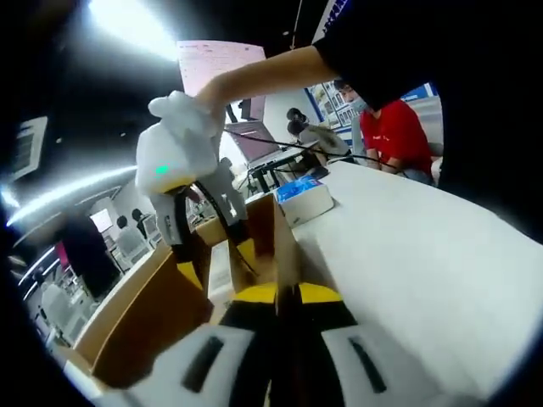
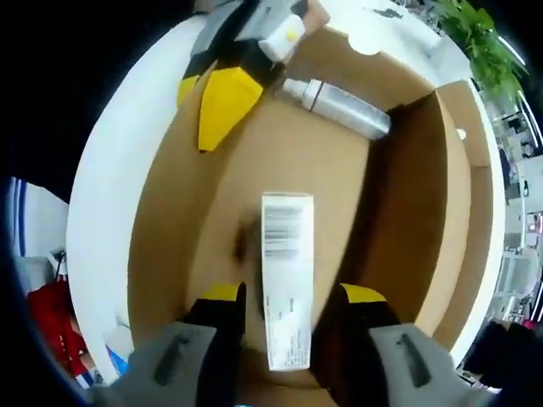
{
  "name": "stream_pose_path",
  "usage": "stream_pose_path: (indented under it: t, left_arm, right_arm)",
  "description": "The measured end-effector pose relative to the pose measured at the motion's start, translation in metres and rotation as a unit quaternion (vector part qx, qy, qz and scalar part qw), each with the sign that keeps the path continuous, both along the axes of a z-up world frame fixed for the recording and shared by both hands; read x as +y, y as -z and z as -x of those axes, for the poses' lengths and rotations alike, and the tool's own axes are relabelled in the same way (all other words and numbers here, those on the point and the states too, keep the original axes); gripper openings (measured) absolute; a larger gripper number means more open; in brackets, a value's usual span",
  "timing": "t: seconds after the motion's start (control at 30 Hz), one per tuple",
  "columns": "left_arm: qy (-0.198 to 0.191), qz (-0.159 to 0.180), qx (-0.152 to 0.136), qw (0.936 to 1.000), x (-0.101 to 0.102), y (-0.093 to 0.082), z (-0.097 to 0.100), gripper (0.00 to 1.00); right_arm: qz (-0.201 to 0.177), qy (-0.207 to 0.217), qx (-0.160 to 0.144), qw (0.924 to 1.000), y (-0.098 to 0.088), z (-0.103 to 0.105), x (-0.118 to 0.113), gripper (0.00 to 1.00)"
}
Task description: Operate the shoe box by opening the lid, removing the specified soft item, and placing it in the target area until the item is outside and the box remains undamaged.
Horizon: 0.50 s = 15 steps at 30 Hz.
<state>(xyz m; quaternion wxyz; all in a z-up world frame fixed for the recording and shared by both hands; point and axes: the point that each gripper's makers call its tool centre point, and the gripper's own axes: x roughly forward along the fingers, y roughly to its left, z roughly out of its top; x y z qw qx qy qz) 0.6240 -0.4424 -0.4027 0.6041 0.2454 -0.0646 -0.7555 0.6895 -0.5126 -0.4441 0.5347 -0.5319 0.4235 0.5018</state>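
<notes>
Right tool (image 2: 284,297), jaws apart, straddles the labelled white carton (image 2: 287,280) inside the open shoe box (image 2: 170,212). Left tool (image 1: 287,292), jaws together, pinches the box wall; pulling could tear cardboard.

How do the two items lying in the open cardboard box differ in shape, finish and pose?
The flat white rectangular carton with a barcode is boxy and matte; the silver cylindrical bottle with a white cap is round and shiny. The carton lies mid-floor, partly between the right hand-held gripper's open jaws; the bottle lies against the far wall, beside the left hand-held gripper. Both lie flat inside the brown cardboard box.
</notes>
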Motion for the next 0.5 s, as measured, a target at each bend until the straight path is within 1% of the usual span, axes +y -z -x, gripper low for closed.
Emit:
stream_pose_path:
  t: [0.1,0.3,0.5]
  left_arm:
    - [0.0,0.0,0.0,1.0,0.0,0.0,0.0,0.06]
    - [0.0,0.0,0.0,1.0,0.0,0.0,0.0,0.06]
    - [0.0,0.0,-0.001,1.0,-0.001,0.0,0.0,0.06]
  right_arm:
    - [0.004,0.001,0.003,1.0,0.003,-0.001,0.001,0.47]
    - [0.01,-0.006,0.013,0.9998,0.01,-0.001,0.004,0.46]
    - [0.017,-0.009,0.02,0.9996,0.014,0.0,0.004,0.4]
